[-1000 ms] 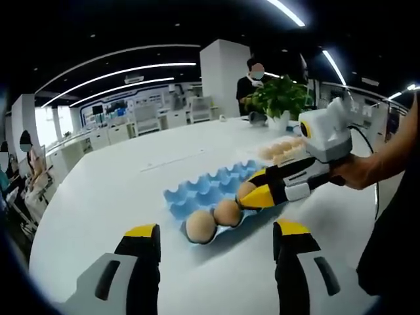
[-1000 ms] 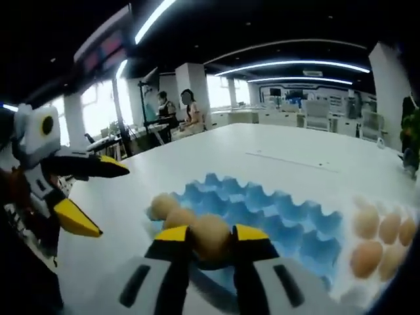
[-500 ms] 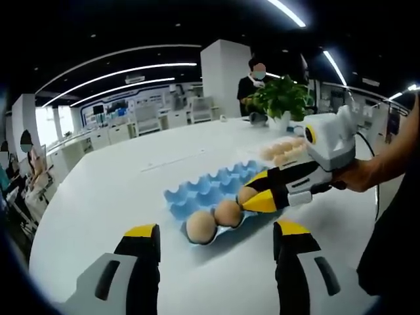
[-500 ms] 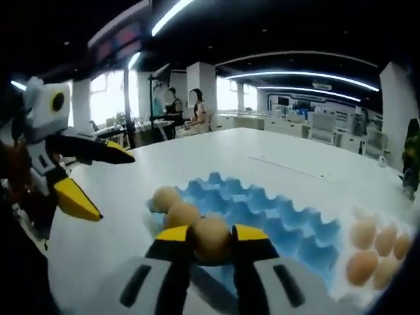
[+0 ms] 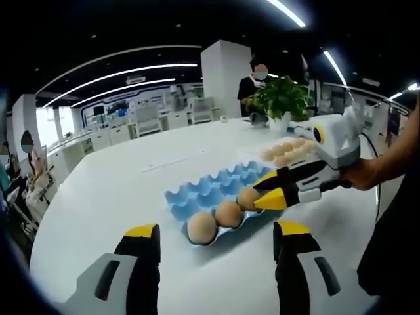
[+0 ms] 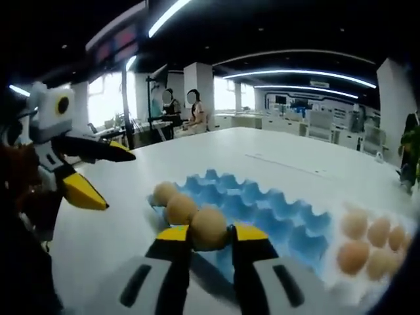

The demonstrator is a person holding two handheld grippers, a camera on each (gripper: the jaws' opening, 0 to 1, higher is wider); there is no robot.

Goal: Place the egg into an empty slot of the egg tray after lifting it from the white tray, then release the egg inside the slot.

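The blue egg tray [image 5: 210,187] [image 6: 262,210] lies on the white table. Two eggs [image 5: 201,226] [image 6: 180,209] sit in its near row. A third egg [image 5: 248,198] [image 6: 209,228] is in line with them, down at the adjoining slot, and my right gripper [image 6: 210,235] [image 5: 266,191] is shut on it by its yellow tips. My left gripper [image 5: 216,230] [image 6: 108,178] is held open a short way from the tray with nothing between its fingers. The white tray [image 5: 285,149] [image 6: 367,246] with several eggs sits just past the blue one.
A potted plant [image 5: 281,98] stands at the far table edge with a person [image 5: 252,85] behind it. Two more people [image 6: 180,108] sit at desks in the distance. A forearm [image 5: 387,164] holds the right gripper. Bare tabletop [image 5: 118,184] spreads to the left.
The right gripper has slid back a little along the tray, so more of the egg shows ahead of its tips. The left gripper has stayed where it was, still open.
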